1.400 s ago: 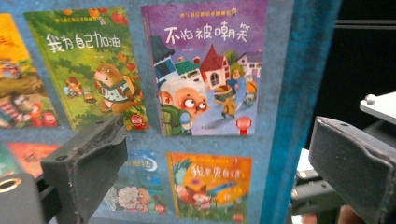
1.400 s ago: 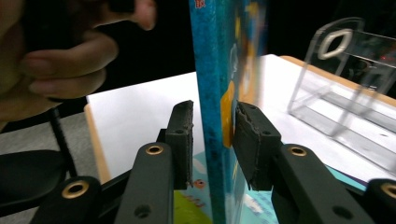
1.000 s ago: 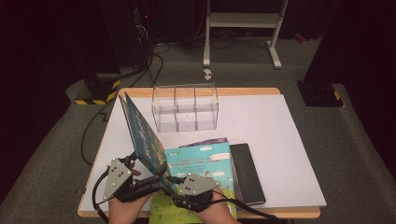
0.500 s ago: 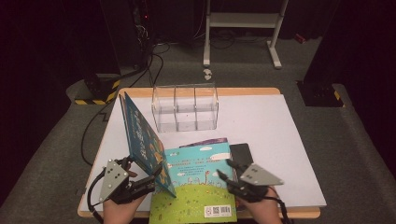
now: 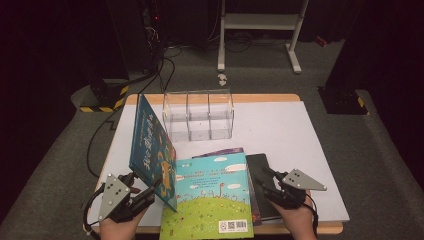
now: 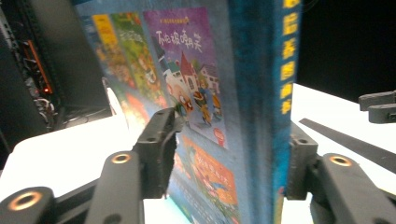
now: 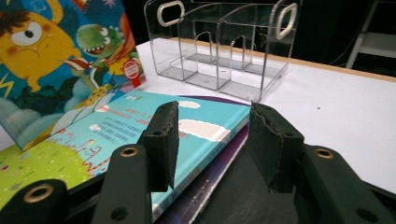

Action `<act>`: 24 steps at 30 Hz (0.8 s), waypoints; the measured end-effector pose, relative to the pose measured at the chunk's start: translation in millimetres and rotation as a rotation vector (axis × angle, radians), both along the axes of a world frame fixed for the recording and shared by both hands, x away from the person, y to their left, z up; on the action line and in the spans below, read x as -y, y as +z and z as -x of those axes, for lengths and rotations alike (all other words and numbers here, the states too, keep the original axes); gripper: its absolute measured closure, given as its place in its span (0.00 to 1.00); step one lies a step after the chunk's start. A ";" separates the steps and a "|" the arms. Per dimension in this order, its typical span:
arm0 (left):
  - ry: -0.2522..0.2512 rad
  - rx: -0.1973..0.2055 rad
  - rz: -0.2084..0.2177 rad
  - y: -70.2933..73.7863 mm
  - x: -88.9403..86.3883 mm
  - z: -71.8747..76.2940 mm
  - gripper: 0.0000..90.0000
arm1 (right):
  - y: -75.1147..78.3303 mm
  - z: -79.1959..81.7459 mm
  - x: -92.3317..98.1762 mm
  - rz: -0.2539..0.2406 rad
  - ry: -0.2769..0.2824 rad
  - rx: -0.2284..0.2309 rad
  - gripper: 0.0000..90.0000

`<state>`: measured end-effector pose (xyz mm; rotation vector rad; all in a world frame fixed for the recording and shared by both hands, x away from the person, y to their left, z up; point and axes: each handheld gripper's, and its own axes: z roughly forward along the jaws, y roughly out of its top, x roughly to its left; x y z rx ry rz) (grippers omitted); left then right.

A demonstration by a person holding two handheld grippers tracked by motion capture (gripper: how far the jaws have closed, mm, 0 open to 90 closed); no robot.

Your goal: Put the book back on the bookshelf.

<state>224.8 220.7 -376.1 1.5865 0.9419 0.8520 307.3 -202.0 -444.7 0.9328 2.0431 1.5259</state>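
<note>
Two grippers work near us. Our left gripper (image 5: 142, 192) clamps a blue picture book (image 5: 150, 150) upright at near left. Our right gripper (image 5: 270, 181), jaws apart, hovers beside stacked books (image 5: 212, 195). Next, we judge, the upright book goes into the clear divider rack (image 5: 200, 115) beyond.

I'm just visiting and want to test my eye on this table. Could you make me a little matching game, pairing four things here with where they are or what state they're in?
Things:
1. blue picture book with monster cover
2. clear plastic three-slot organiser
3. sky-and-grass picture book
4. right tongs

States:
A. lying flat on top of the stack
B. open, holding nothing, over the black book
C. standing tilted on edge, held by the left tongs
D. empty, at the far side of the white table

Pairs: 1-C, 2-D, 3-A, 4-B
</note>
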 end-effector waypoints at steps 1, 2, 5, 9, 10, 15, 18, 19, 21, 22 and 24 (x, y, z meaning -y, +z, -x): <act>0.005 -0.001 0.001 -0.2 -1.6 0.4 0.57 | 0.2 -0.2 -0.8 0.001 0.003 0.000 0.59; 0.010 -0.001 0.001 -0.6 -3.4 0.7 0.59 | 0.6 -0.6 -1.3 0.000 0.005 0.002 0.59; 0.036 -0.003 0.009 -2.0 -10.9 1.3 0.67 | 1.9 -1.5 -1.9 -0.001 0.003 0.006 0.59; 0.077 -0.005 0.034 -4.8 -22.7 1.5 0.76 | 2.0 -3.2 -2.4 -0.006 0.004 0.007 0.59; 0.085 -0.003 0.035 -5.3 -24.8 1.4 0.79 | 1.7 -3.7 -2.8 -0.007 0.006 0.003 0.59; 0.088 0.024 0.074 -10.6 -39.0 -1.1 0.89 | 0.5 -4.7 -3.7 -0.005 0.009 -0.003 0.59; 0.076 0.054 0.068 -15.6 -43.3 -4.1 0.88 | 0.3 -4.6 -2.9 -0.006 0.008 -0.003 0.59; 0.080 0.065 0.057 -16.4 -43.4 -4.8 0.88 | 0.3 -4.6 -2.3 -0.007 0.006 -0.002 0.59; 0.080 0.070 0.065 -17.1 -44.7 -6.0 0.88 | 0.5 -4.1 -1.0 -0.008 0.002 -0.005 0.59; 0.075 0.069 0.081 -17.5 -46.1 -6.7 0.87 | 0.3 -4.1 -0.2 -0.010 0.002 -0.005 0.59; 0.078 0.085 0.083 -18.3 -47.4 -7.6 0.87 | -0.3 -3.8 1.2 -0.011 -0.002 -0.011 0.59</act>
